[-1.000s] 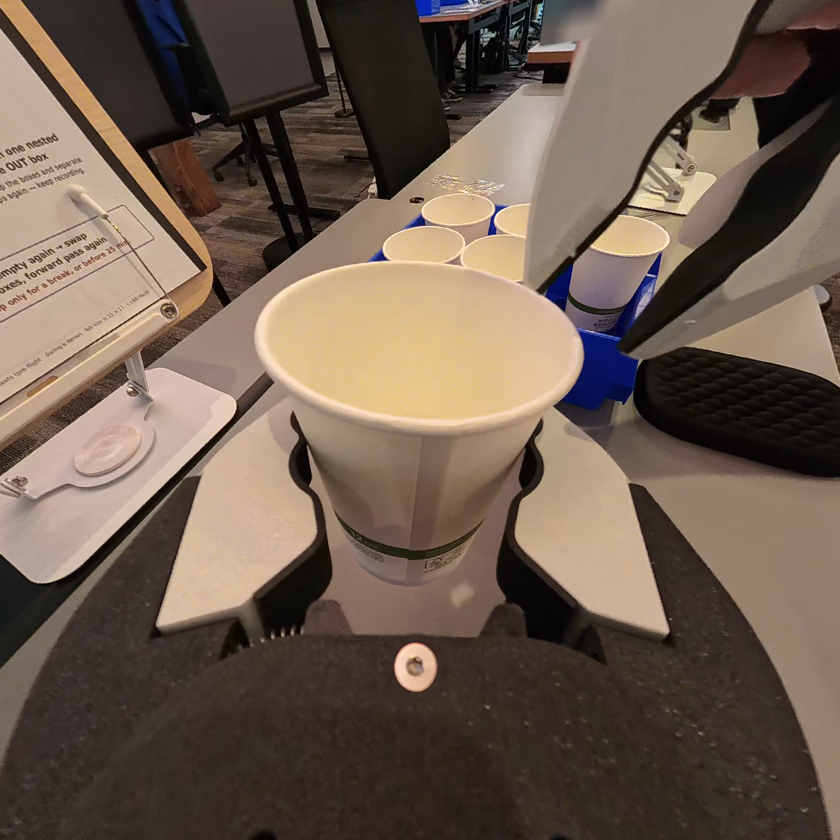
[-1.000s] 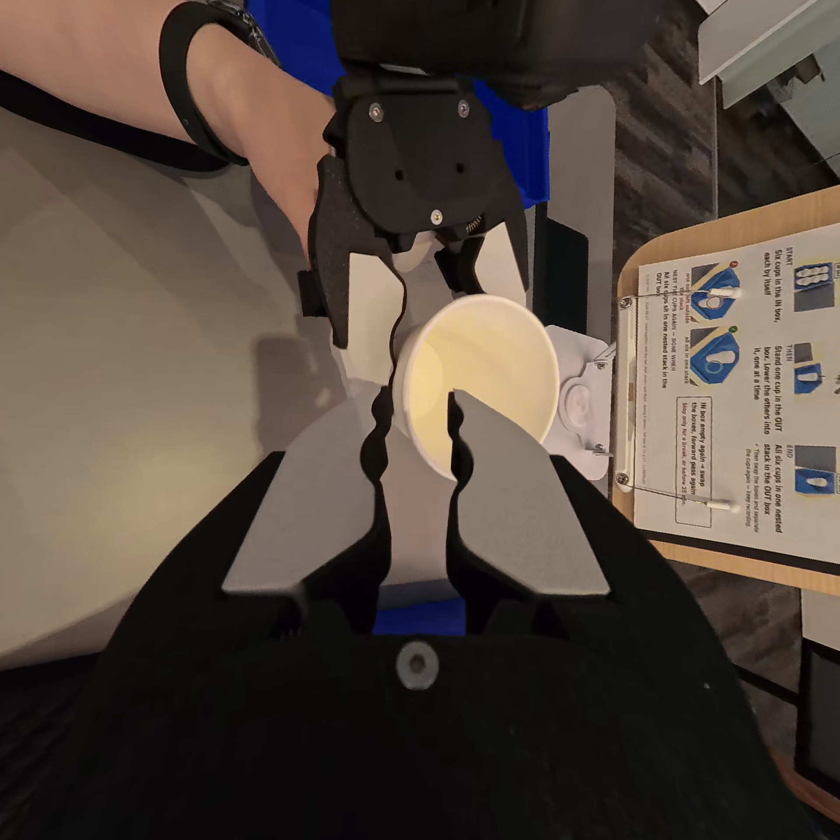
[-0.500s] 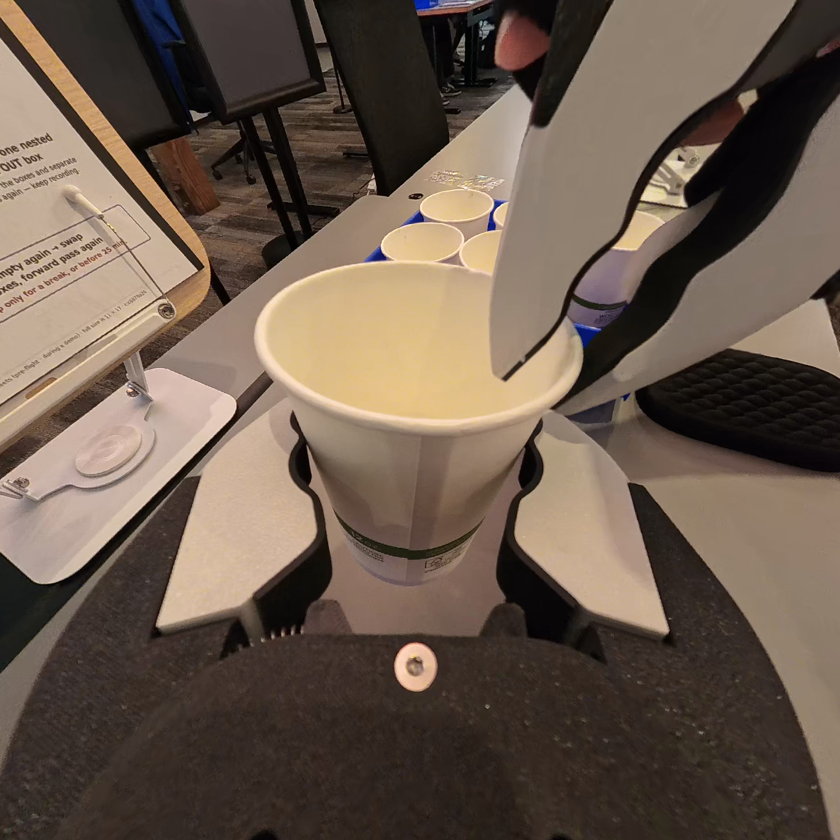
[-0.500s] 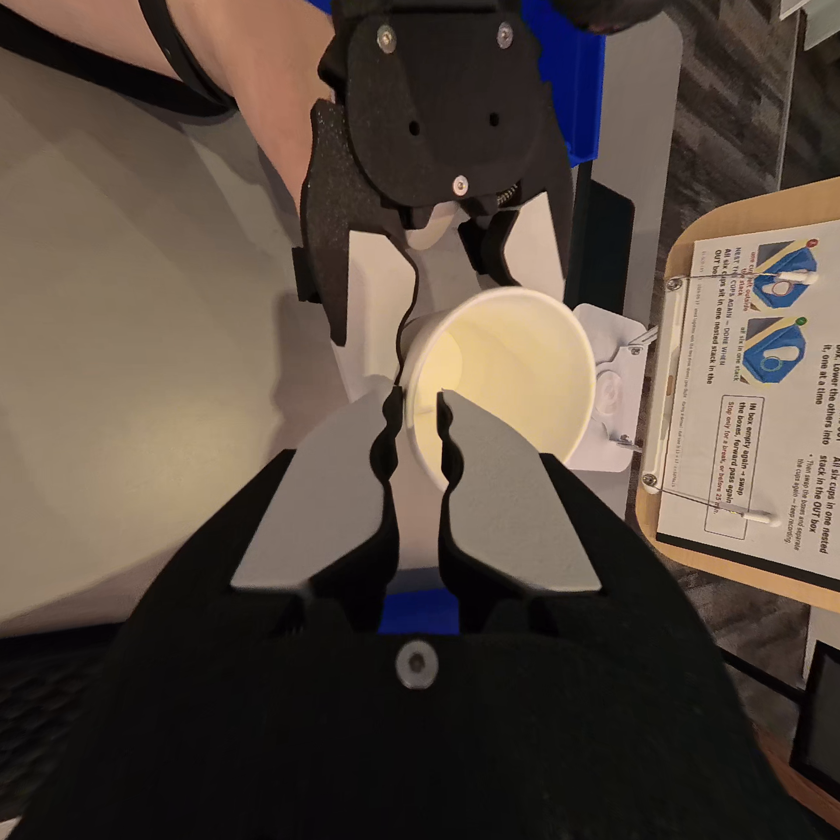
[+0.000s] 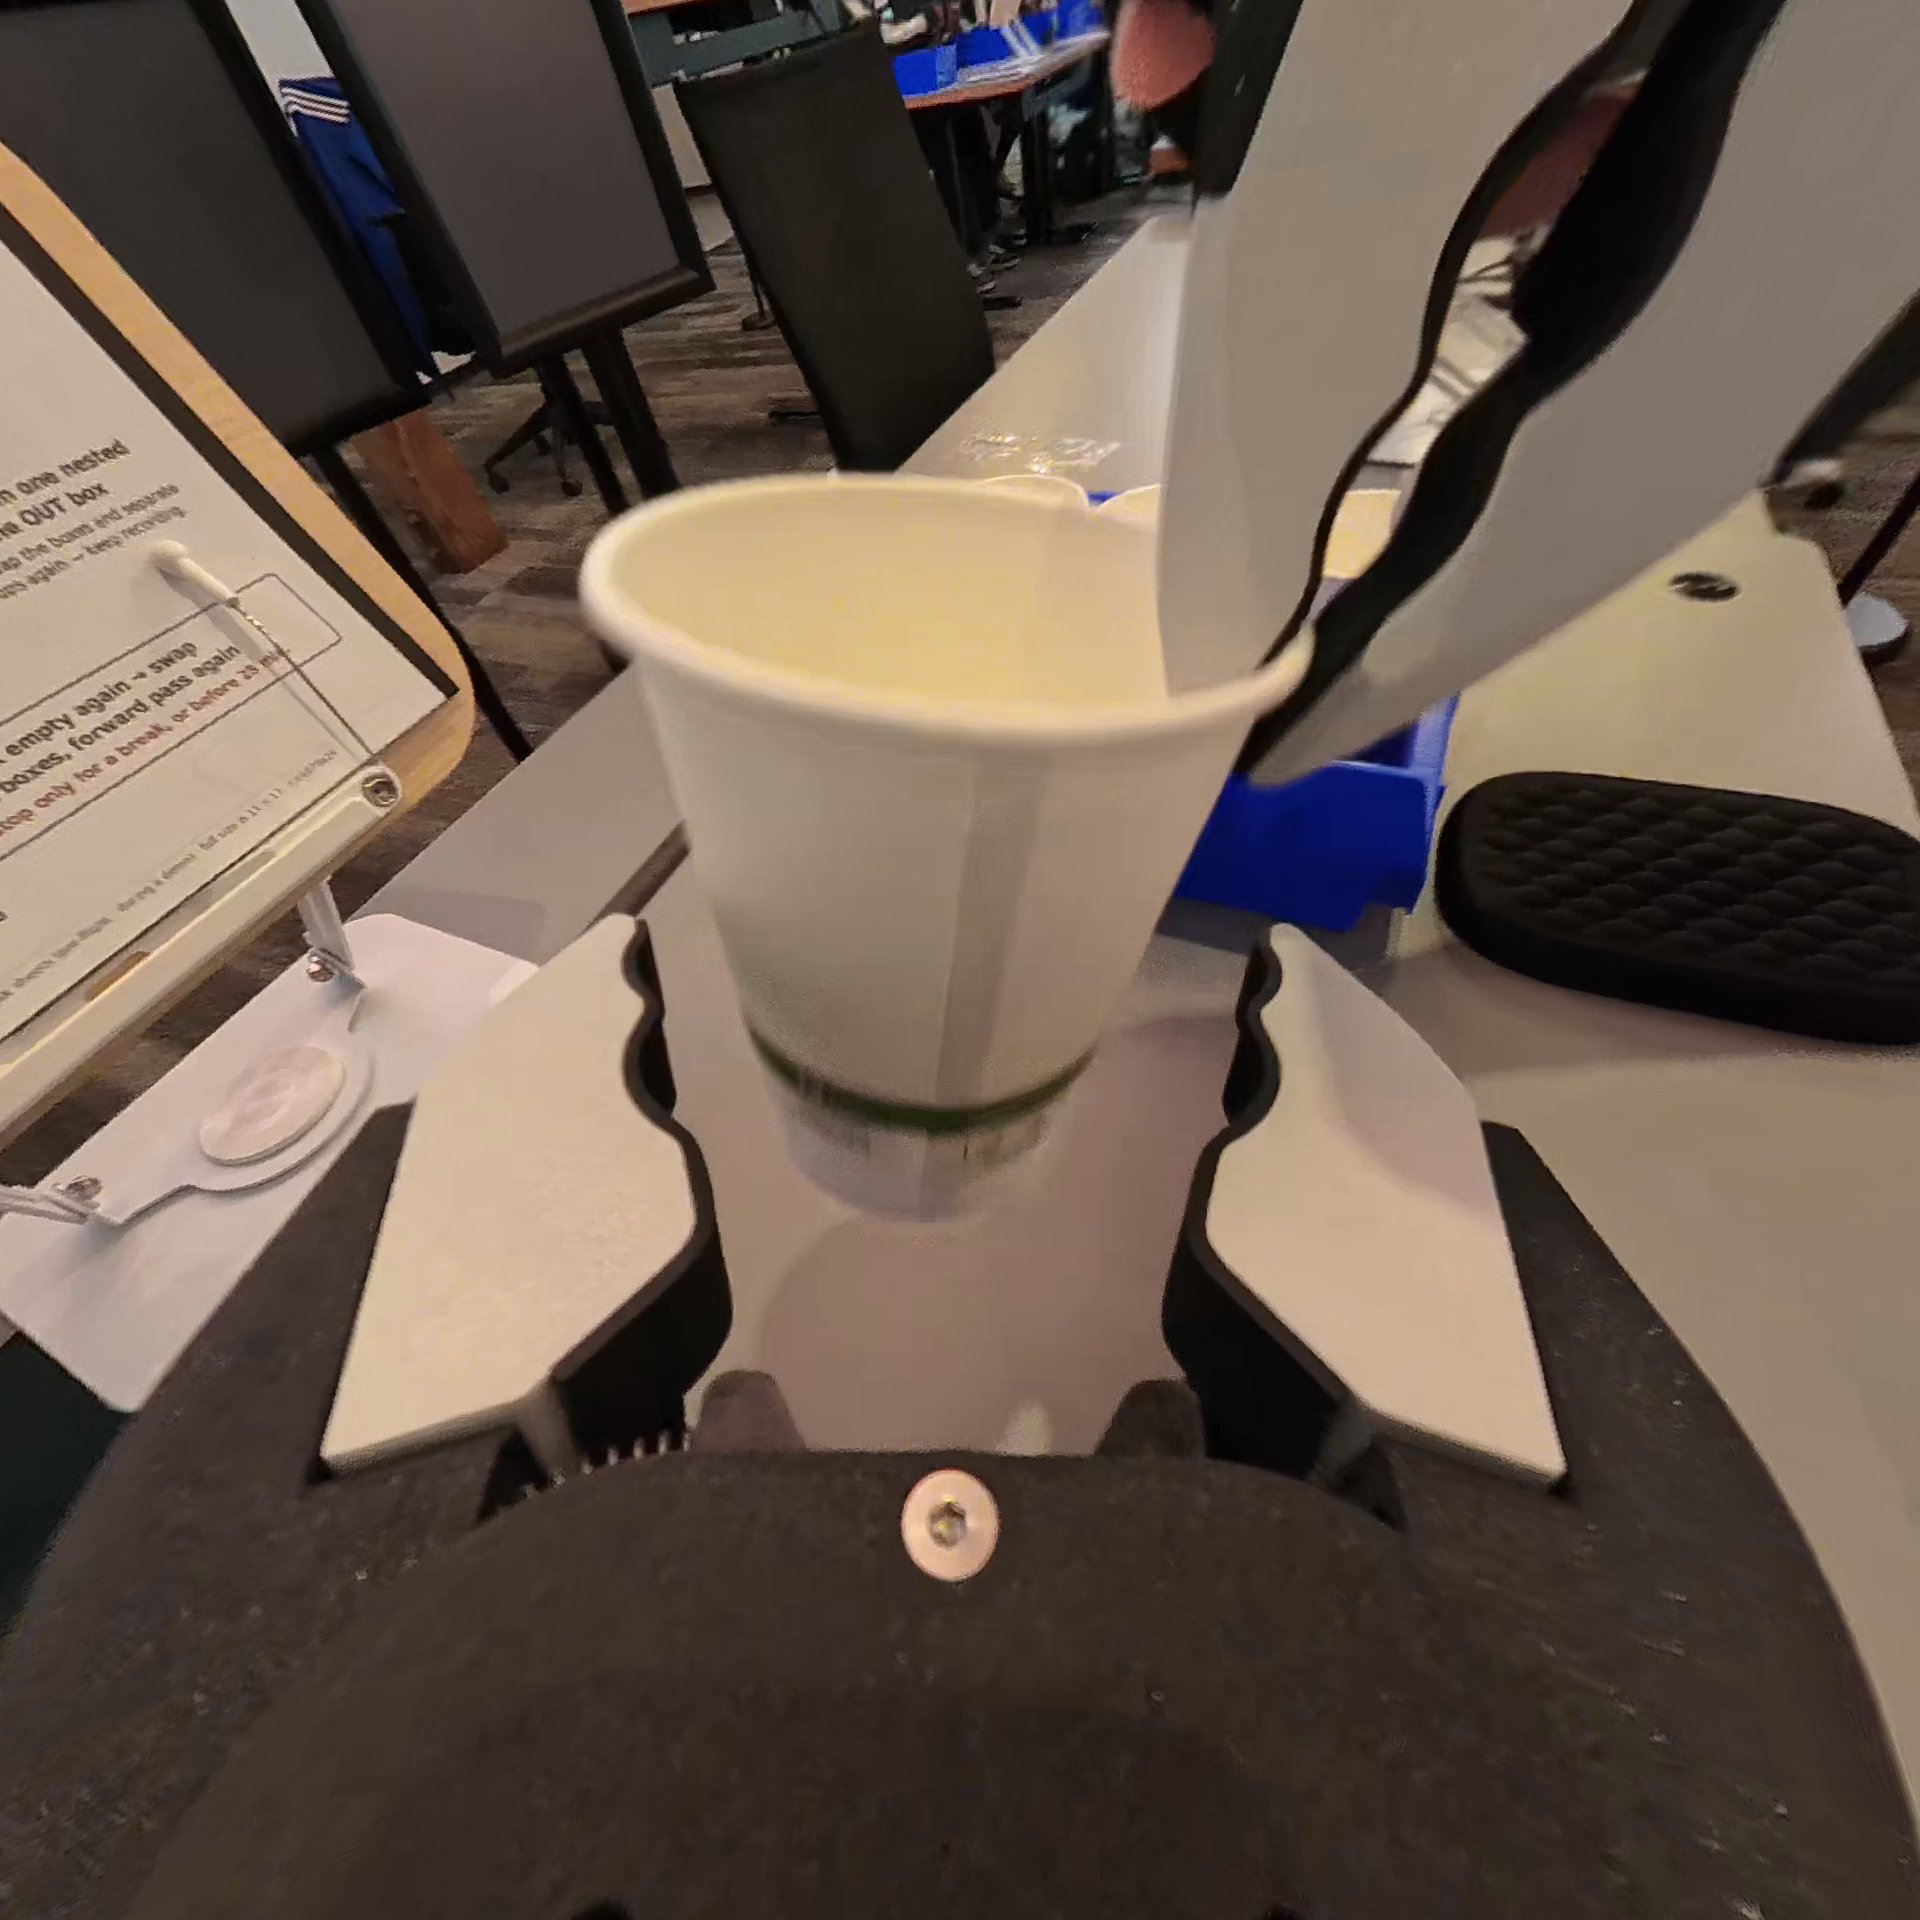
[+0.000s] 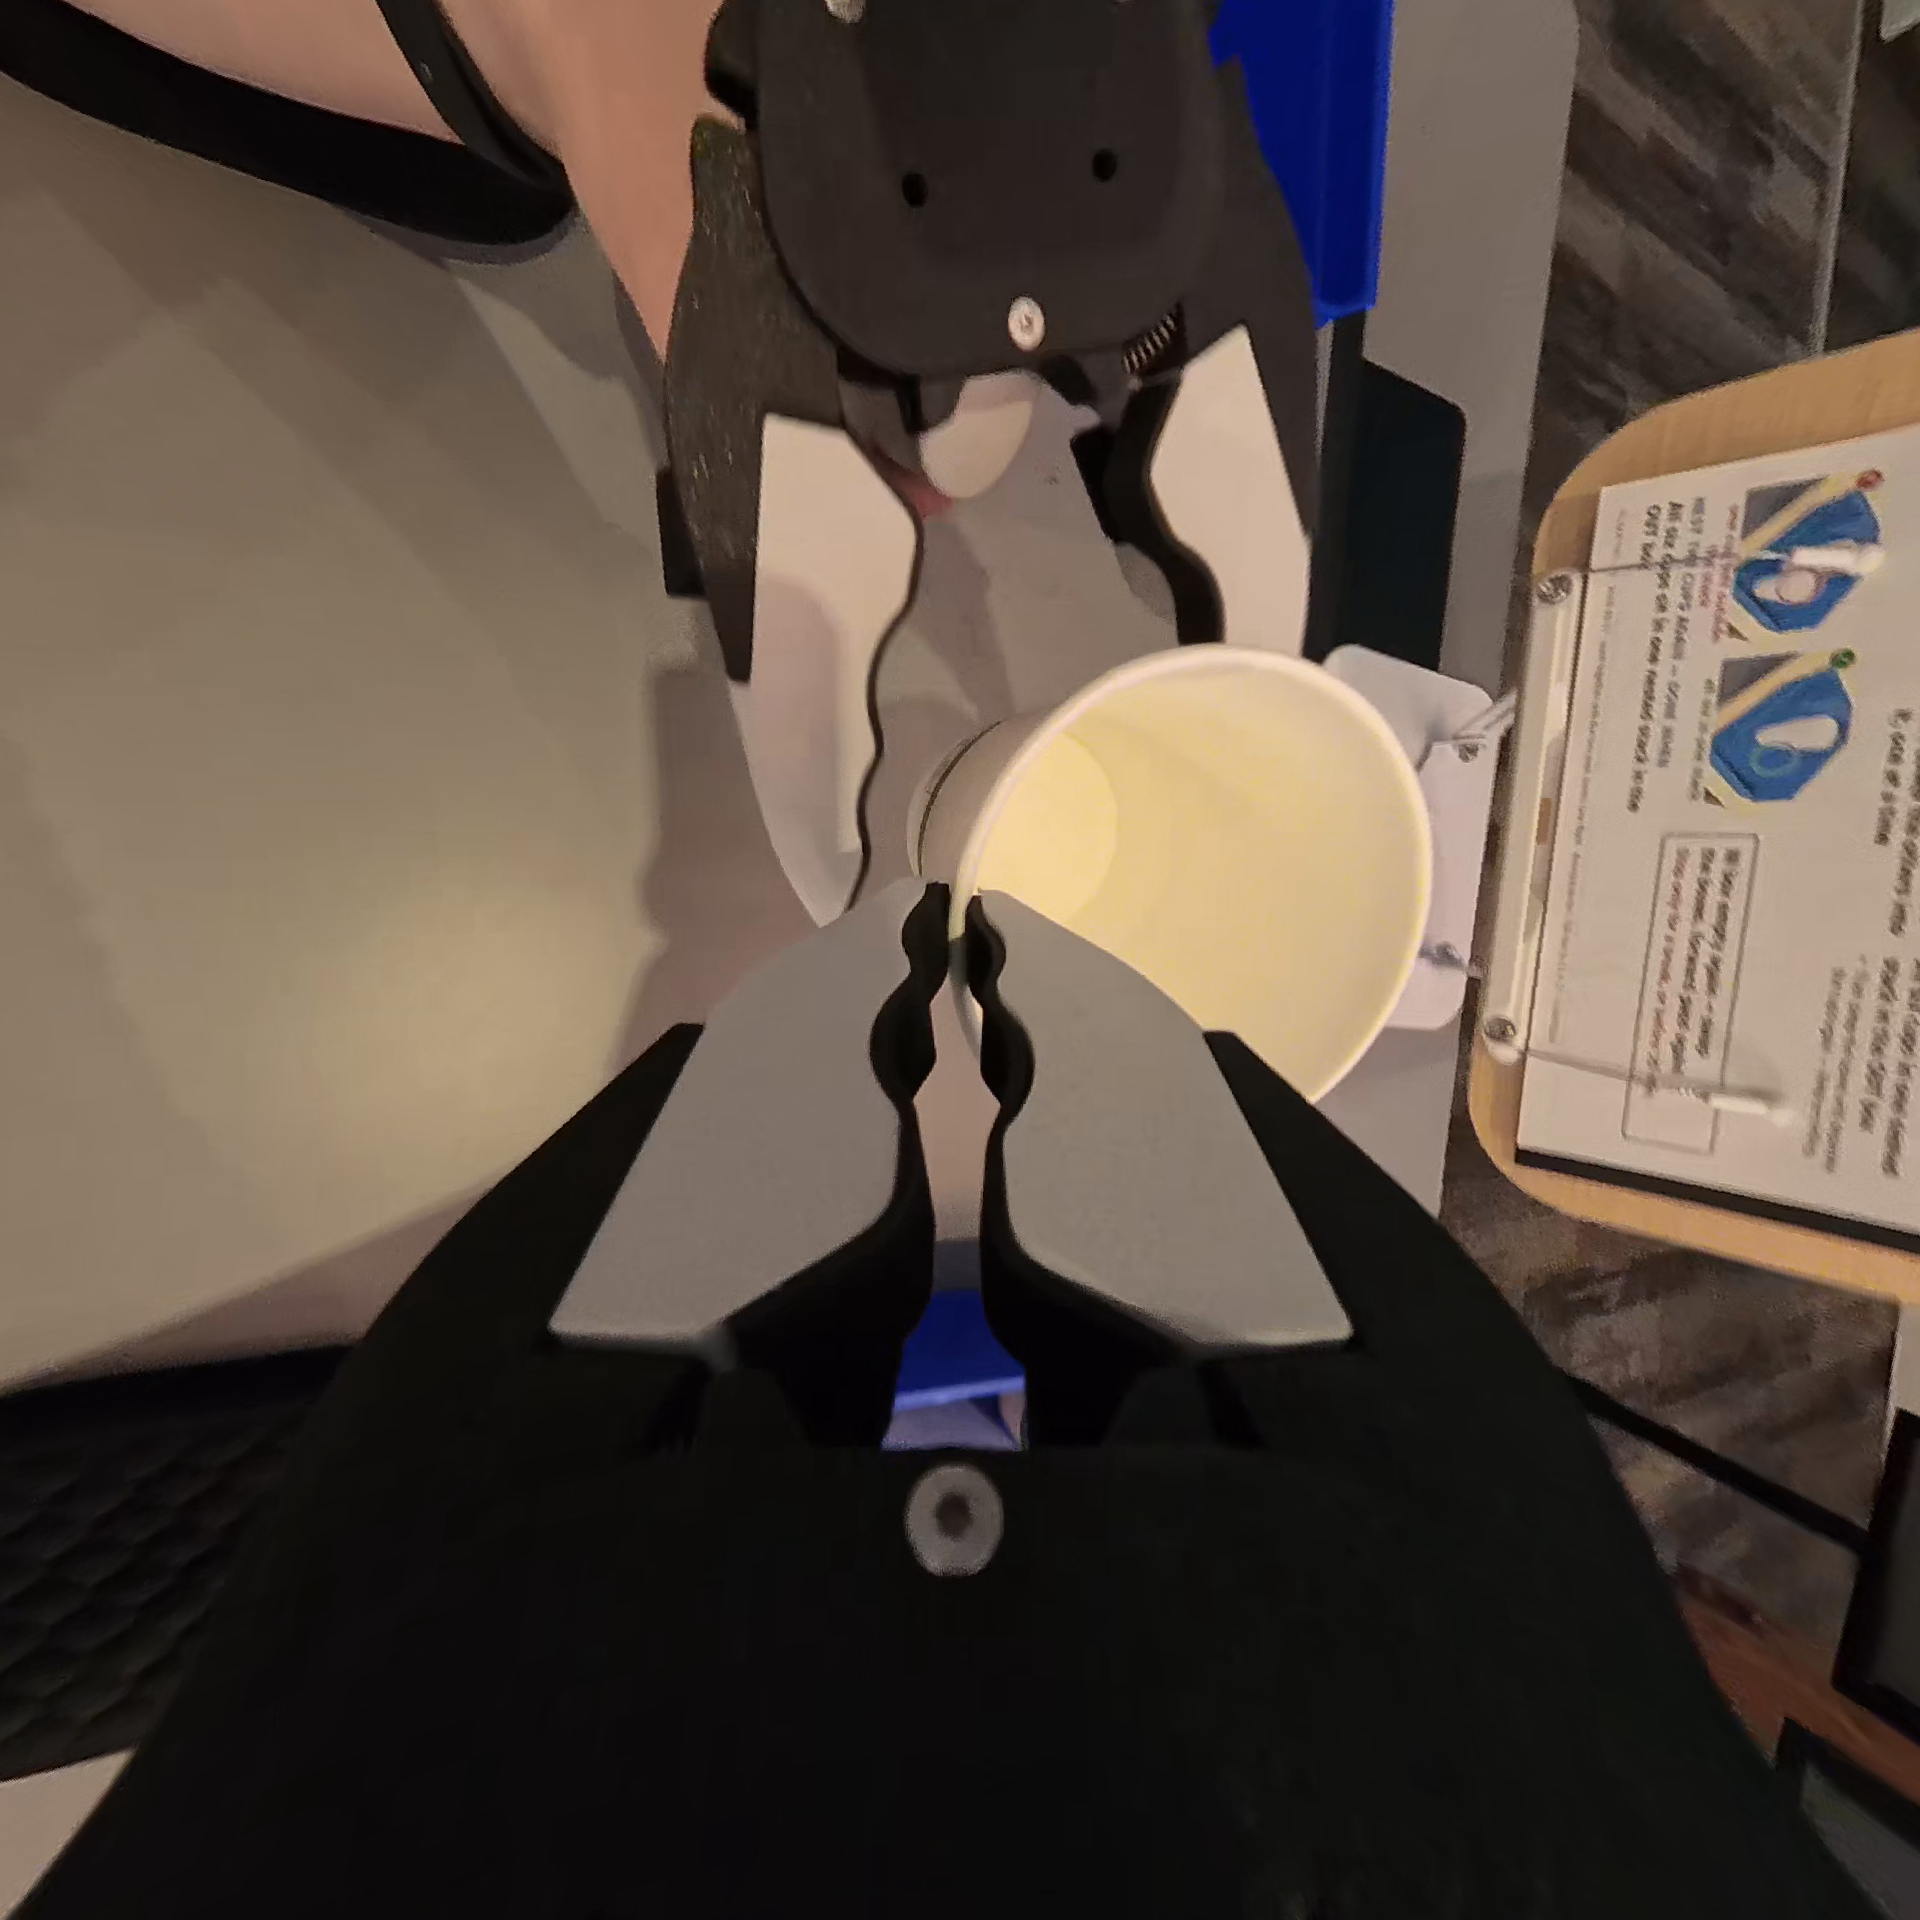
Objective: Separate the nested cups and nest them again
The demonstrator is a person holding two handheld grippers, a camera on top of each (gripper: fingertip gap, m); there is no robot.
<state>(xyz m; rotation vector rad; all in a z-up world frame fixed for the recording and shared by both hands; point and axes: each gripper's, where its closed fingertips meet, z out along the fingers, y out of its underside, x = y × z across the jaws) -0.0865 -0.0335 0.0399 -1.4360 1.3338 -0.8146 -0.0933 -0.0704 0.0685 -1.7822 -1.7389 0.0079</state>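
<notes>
The right gripper (image 6: pixel 958 914) pinches the paper cup (image 5: pixel 914 831) rim between its fingers. The left gripper (image 5: pixel 945 1049) fingers stand wide, clear of the cup.

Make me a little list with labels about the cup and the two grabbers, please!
cup: white paper cup with a green band near its base, empty, lifted off the table
right grabber: shut on the cup's rim, one finger inside, one outside
left grabber: open, fingers apart on either side of the cup's base, not touching it
blue bin: behind the cup on the table
black pad: right of the bin
sign board: beside the table
</notes>
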